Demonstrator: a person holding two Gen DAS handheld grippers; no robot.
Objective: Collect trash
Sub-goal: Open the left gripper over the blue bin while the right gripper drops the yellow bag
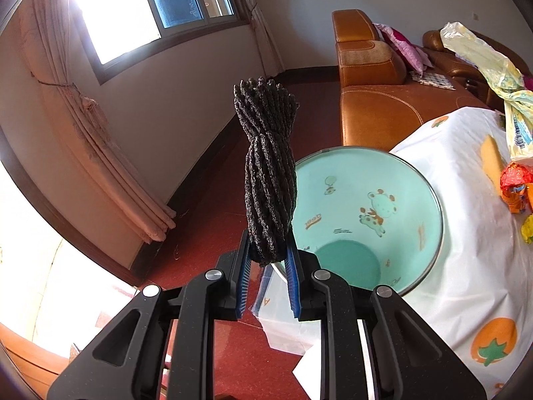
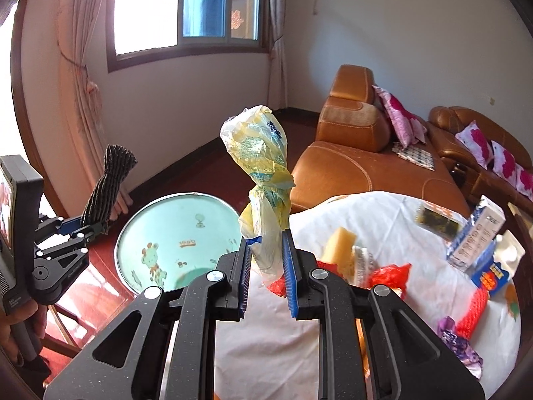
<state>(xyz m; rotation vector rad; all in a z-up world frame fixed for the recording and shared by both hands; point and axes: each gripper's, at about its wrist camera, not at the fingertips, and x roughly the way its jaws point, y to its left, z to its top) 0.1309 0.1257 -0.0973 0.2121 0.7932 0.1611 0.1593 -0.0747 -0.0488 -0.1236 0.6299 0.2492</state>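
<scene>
My left gripper (image 1: 268,253) is shut on a twisted roll of dark grey foam netting (image 1: 269,166) that stands upright just left of the mint-green cartoon bin (image 1: 363,206). That gripper (image 2: 87,227) and its netting (image 2: 108,183) also show at the left of the right wrist view, by the bin (image 2: 173,236). My right gripper (image 2: 266,253) is shut on a knotted yellow plastic bag (image 2: 261,173), held up over the table's near corner, right of the bin. The bag (image 1: 489,66) hangs at the right of the left wrist view.
A table under a white fruit-print cloth (image 2: 393,230) carries cartons (image 2: 476,236), red netting (image 2: 473,310), a yellow sponge (image 2: 339,246) and wrappers (image 1: 514,190). An orange leather sofa (image 2: 353,166) stands behind. The floor (image 1: 206,206) is dark red. A hand (image 2: 13,340) grips the left tool.
</scene>
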